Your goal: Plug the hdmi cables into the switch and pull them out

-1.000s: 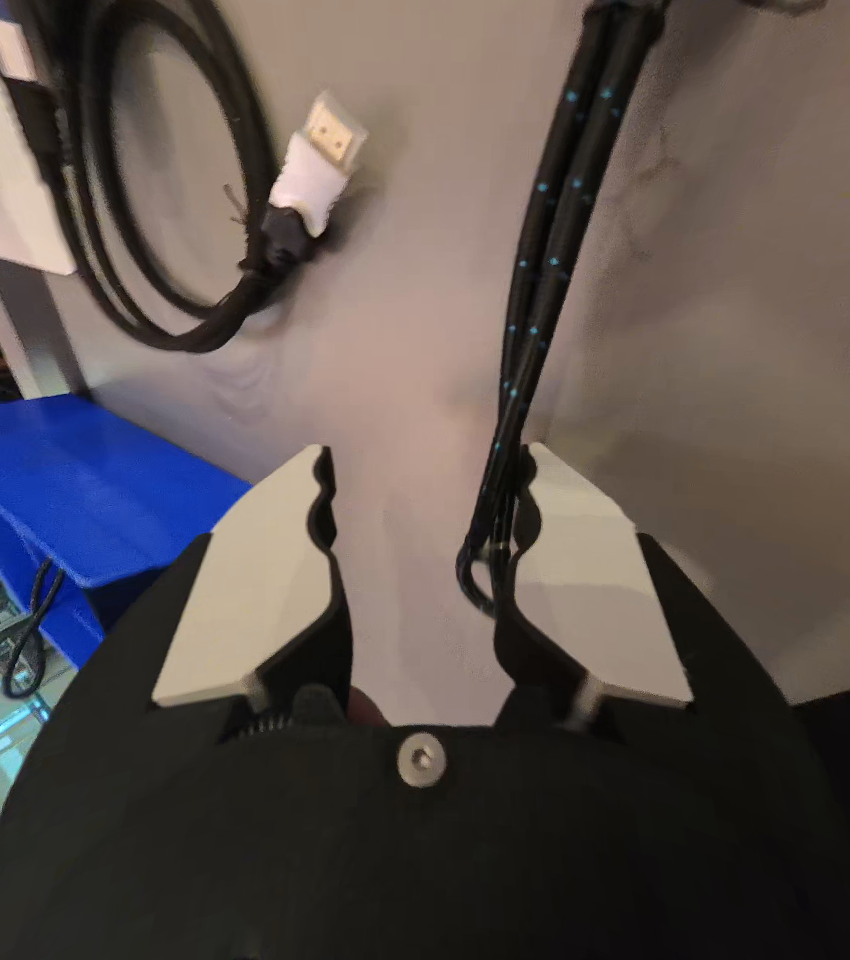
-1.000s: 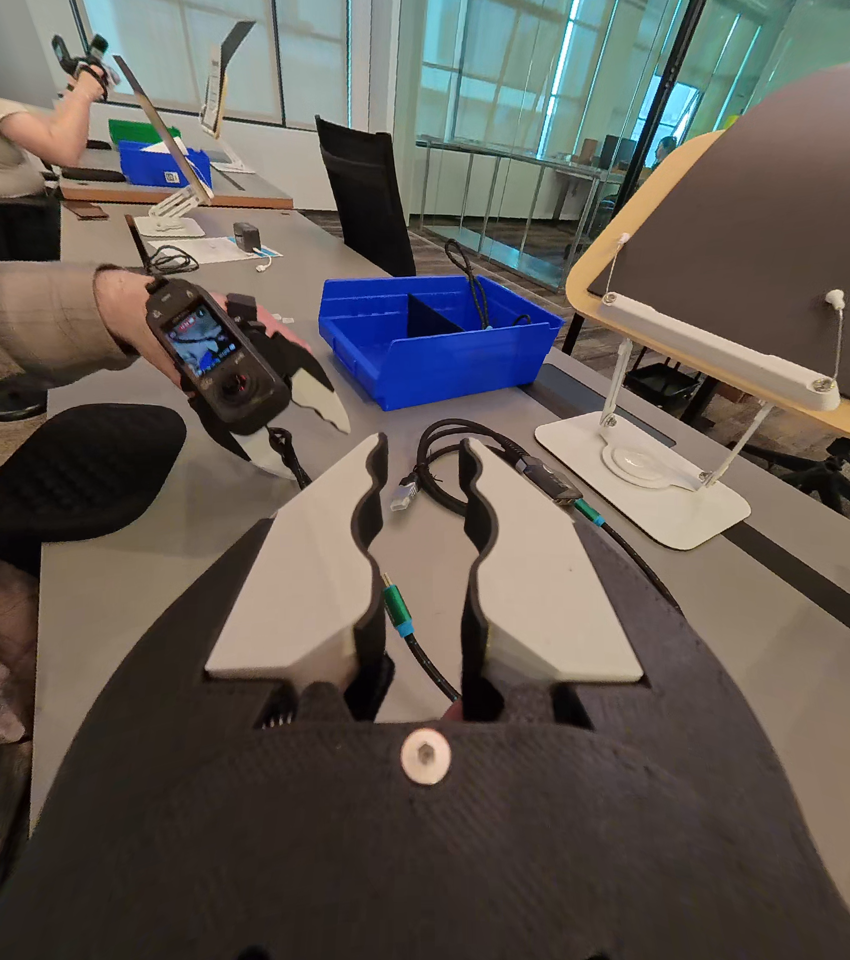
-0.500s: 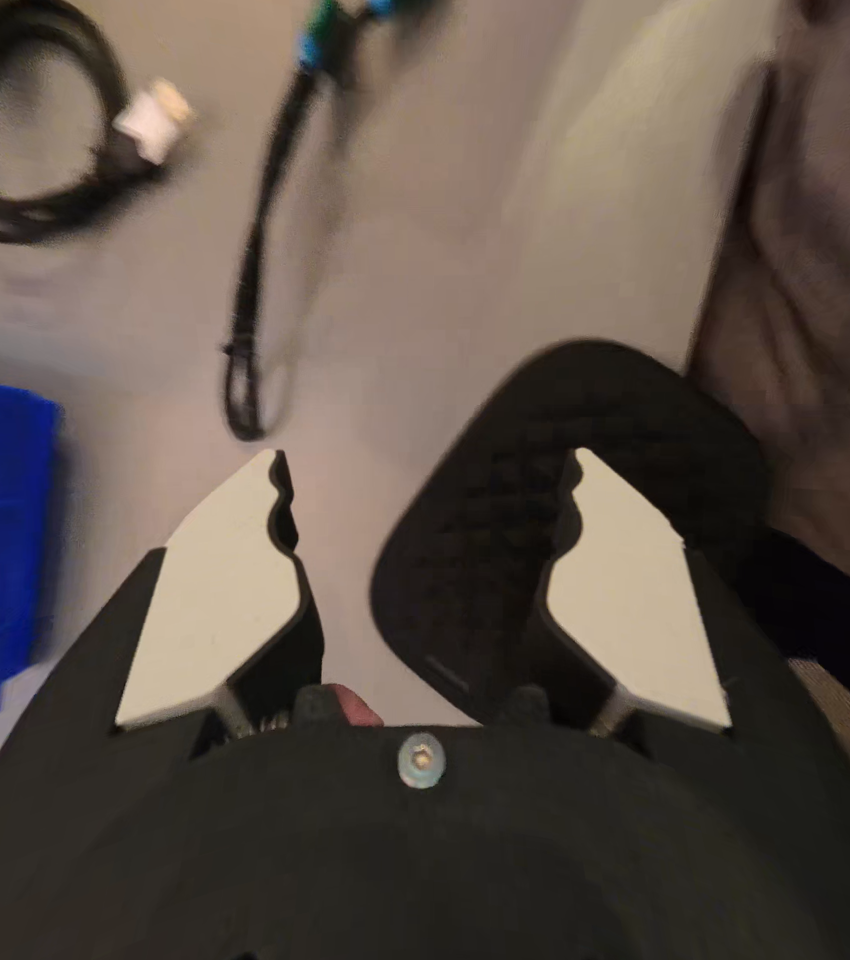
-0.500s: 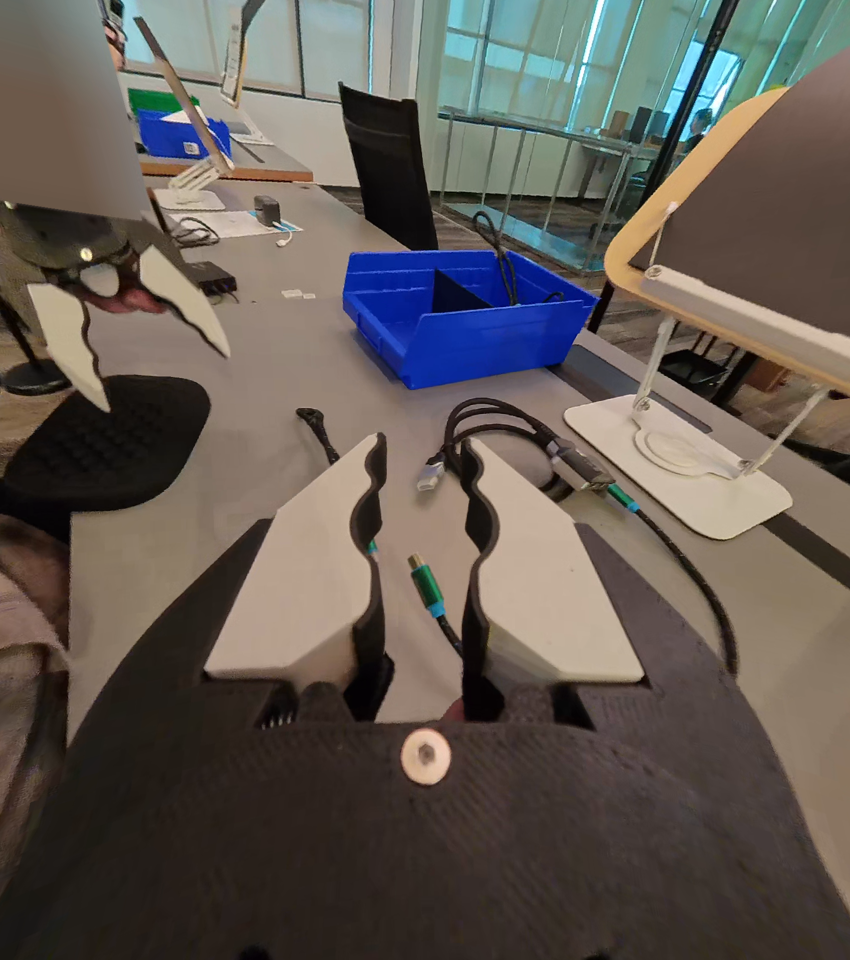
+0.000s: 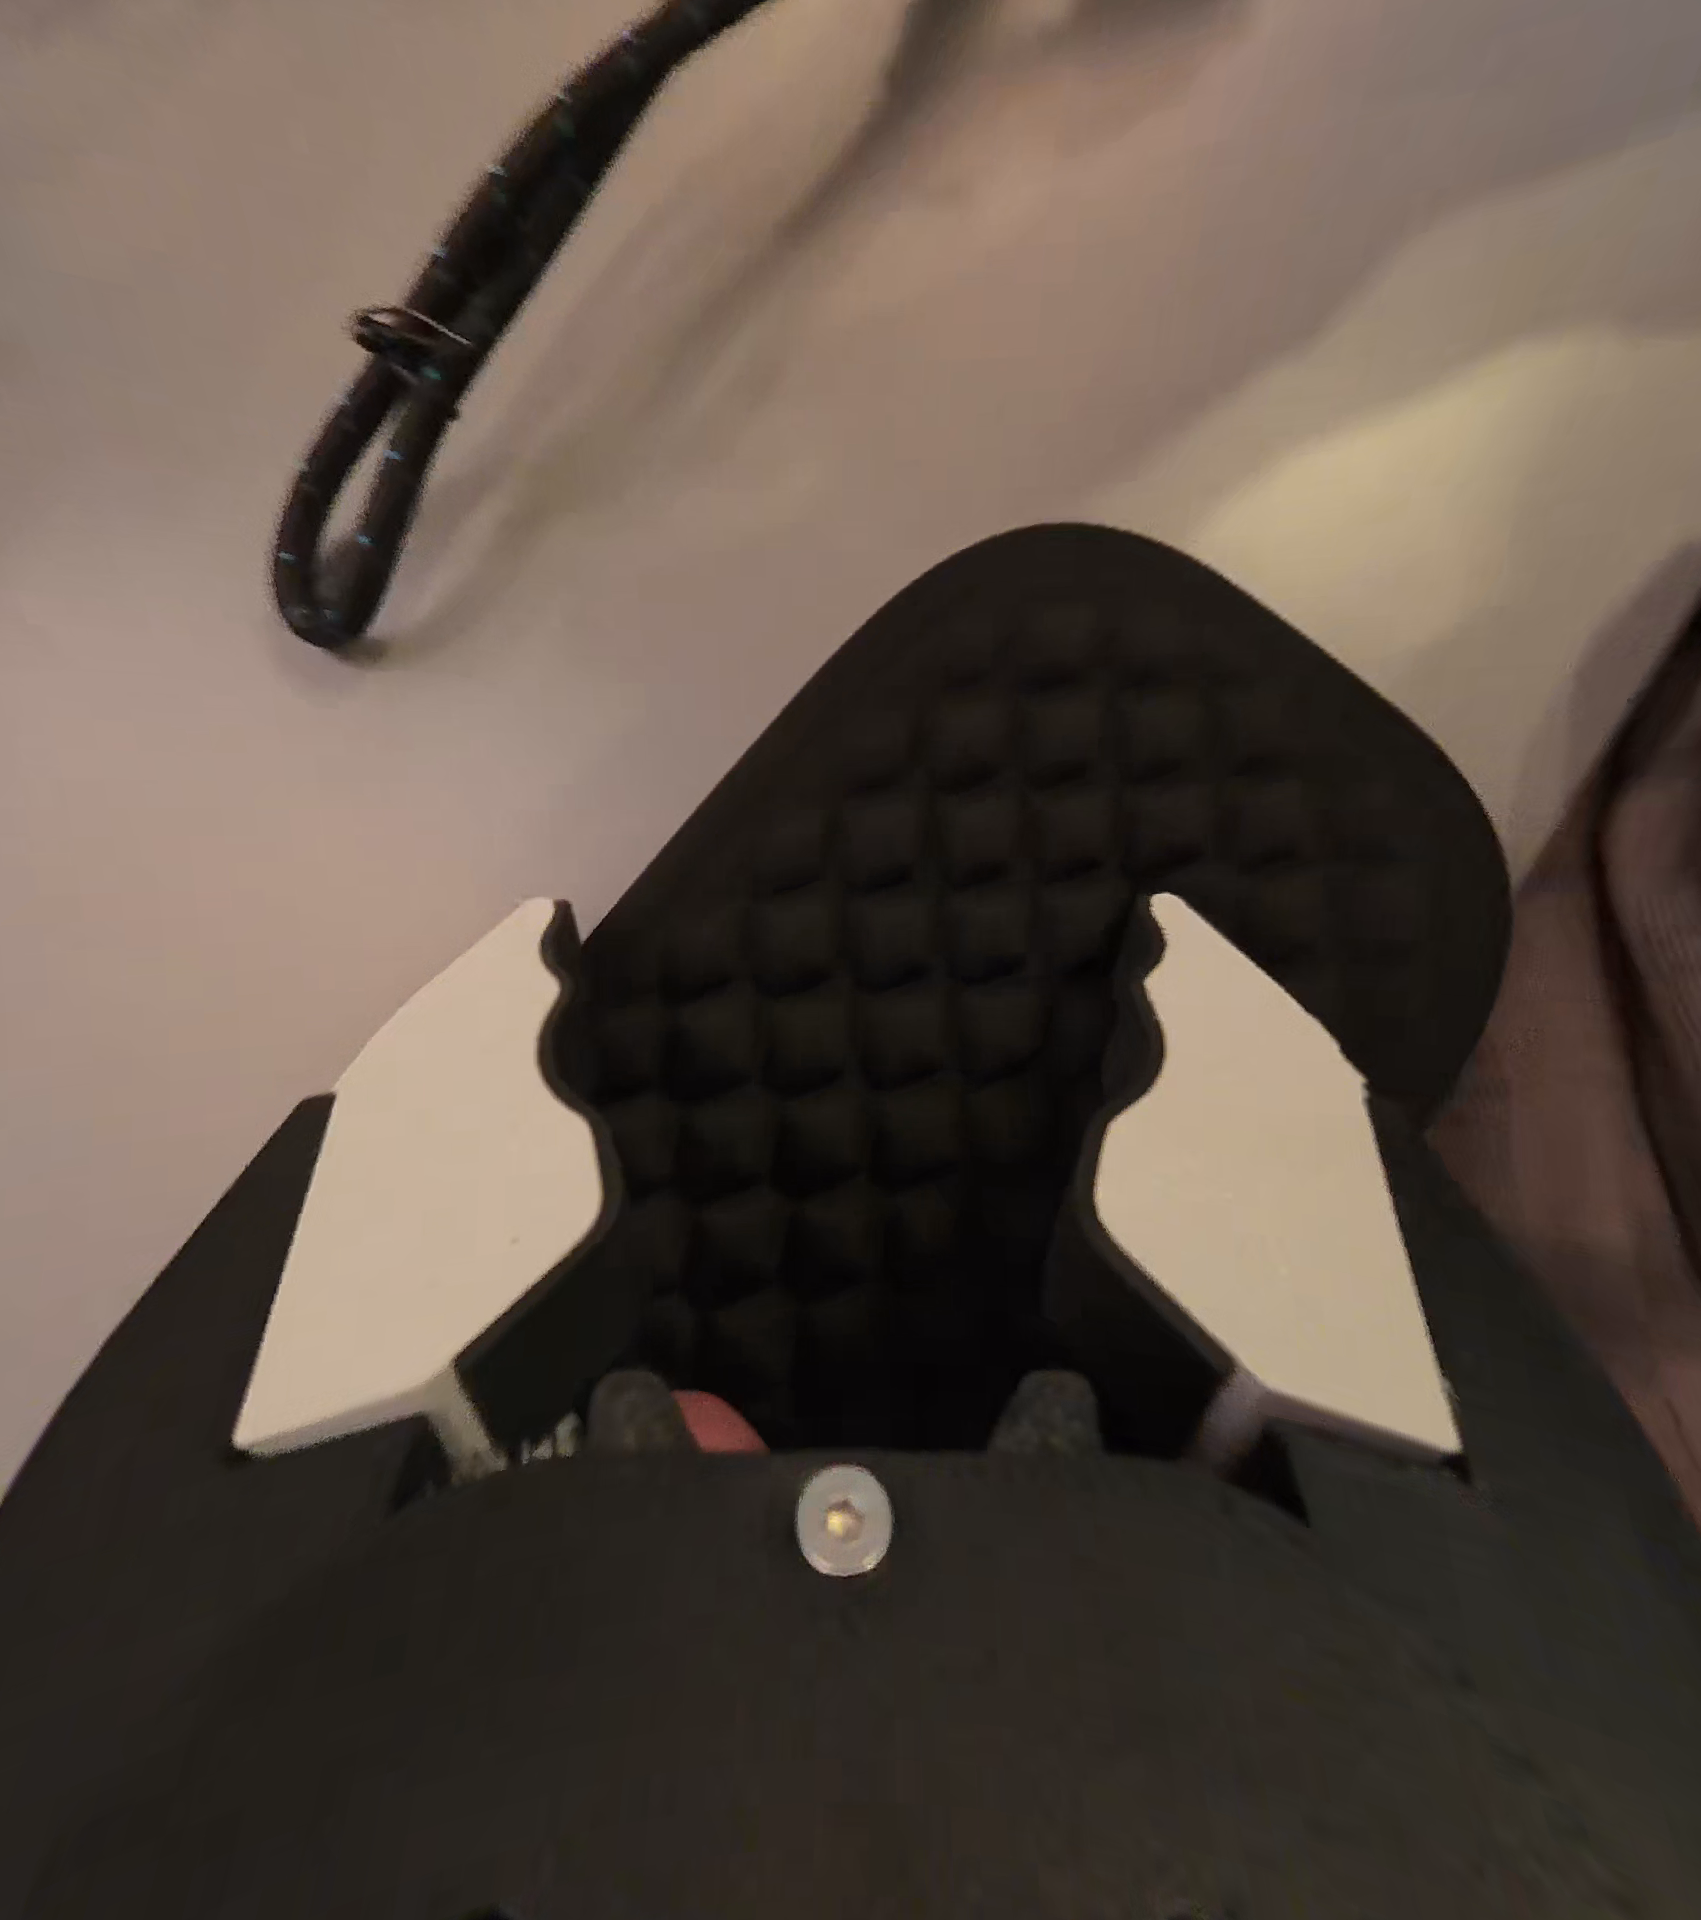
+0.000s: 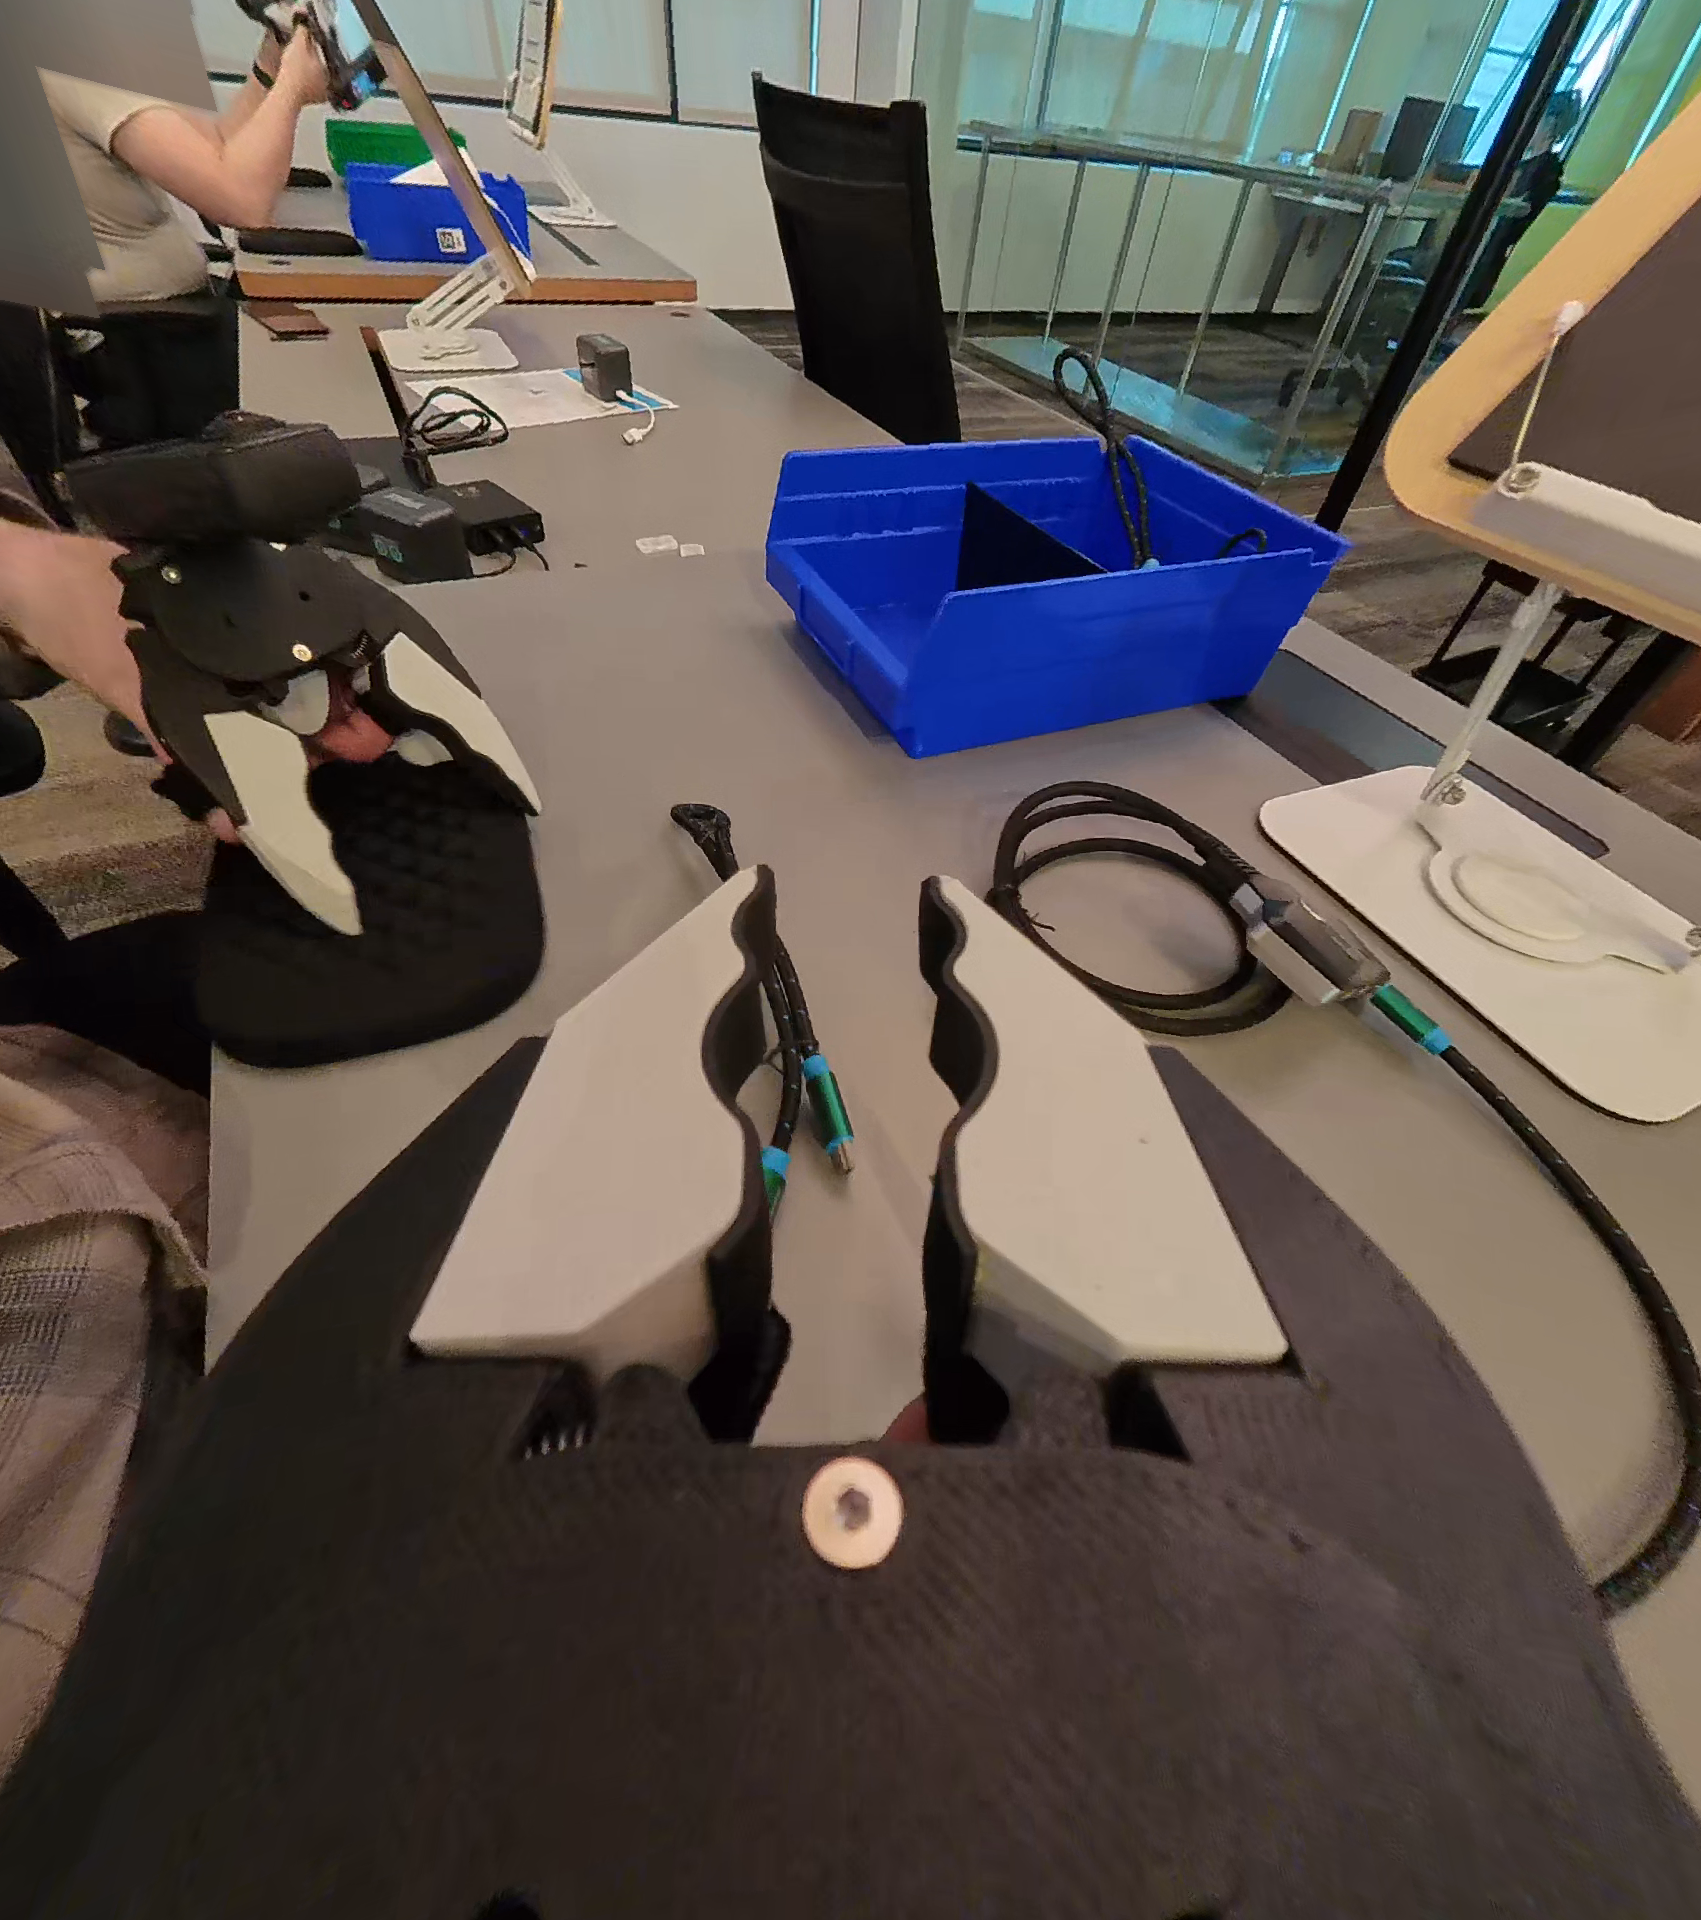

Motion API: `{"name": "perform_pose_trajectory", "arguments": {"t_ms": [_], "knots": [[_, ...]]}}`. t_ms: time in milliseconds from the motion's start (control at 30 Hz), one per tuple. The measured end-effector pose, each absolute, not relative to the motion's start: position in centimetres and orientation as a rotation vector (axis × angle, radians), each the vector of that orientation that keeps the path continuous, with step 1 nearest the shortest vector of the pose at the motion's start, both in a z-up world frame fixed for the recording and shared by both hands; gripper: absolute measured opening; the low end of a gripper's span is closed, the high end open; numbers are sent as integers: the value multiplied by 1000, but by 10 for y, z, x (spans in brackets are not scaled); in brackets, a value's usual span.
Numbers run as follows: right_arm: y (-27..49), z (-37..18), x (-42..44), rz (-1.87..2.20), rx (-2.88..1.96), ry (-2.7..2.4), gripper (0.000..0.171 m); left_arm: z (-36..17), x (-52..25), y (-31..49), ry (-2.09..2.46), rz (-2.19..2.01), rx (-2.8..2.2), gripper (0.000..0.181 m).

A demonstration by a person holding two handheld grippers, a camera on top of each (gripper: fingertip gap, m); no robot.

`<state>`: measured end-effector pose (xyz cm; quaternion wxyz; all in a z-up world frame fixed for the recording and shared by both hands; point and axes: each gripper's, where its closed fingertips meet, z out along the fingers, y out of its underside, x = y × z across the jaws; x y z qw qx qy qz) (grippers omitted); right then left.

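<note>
My right gripper (image 6: 846, 883) is open and empty, low over the grey table (image 6: 680, 675). On the table between its fingers lies a folded black braided HDMI cable (image 6: 784, 997) with a green plug (image 6: 830, 1112). A second green plug (image 6: 773, 1174) is half hidden by the left finger. To the right lies the silver switch (image 6: 1308, 945) with a coiled black cable (image 6: 1116, 810) and another green plug (image 6: 1402, 1023) in its near end. My left gripper (image 5: 856, 914) is open and empty above a black chair armrest (image 5: 1033, 831), and it also shows in the right wrist view (image 6: 435, 860). The cable's folded end (image 5: 347, 540) lies to its left.
A blue bin (image 6: 1033, 623) stands at the back of the table with a cable hanging in it. A white stand base (image 6: 1552, 966) and a tilted board (image 6: 1656, 343) are at the right. The armrest (image 6: 378, 956) sits at the table's left edge. A person's sleeve (image 5: 1656, 1039) is at the right. The gap from one gripper's tips to the other's is roughly 25 cm. The silver switch (image 6: 1308, 945) lies around 25 cm away from my right fingertips.
My left gripper has swung off the folded cable to above the armrest and opened wider. My right gripper's view has shifted, so the green plugs now lie between its fingers.
</note>
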<state>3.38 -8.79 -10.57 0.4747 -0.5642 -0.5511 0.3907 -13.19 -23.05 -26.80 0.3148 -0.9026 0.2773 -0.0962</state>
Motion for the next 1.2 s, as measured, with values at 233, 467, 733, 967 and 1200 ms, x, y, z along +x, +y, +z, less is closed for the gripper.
{"name": "perform_pose_trajectory", "arguments": {"t_ms": [233, 467, 733, 967, 1200], "knots": [[-105, -107, 5, 1071, -1392, -1331, 25, -214, -174, -210, 564, -60, -2204, 81], [-100, -125, -17, 1164, -1429, -1296, 23, -163, -409, -204, 342, 415, -2284, 41], [-87, -140, -29, 1201, -1484, -1258, 21, -255, -550, -203, 488, 396, -2767, 30], [-84, -145, -39, 1212, -1497, -1254, 21, -314, -576, -202, 588, 218, -2990, 28], [-80, -149, -45, 1226, -1510, -1247, 21, -328, -574, -192, 640, 144, -2990, 19]]}}
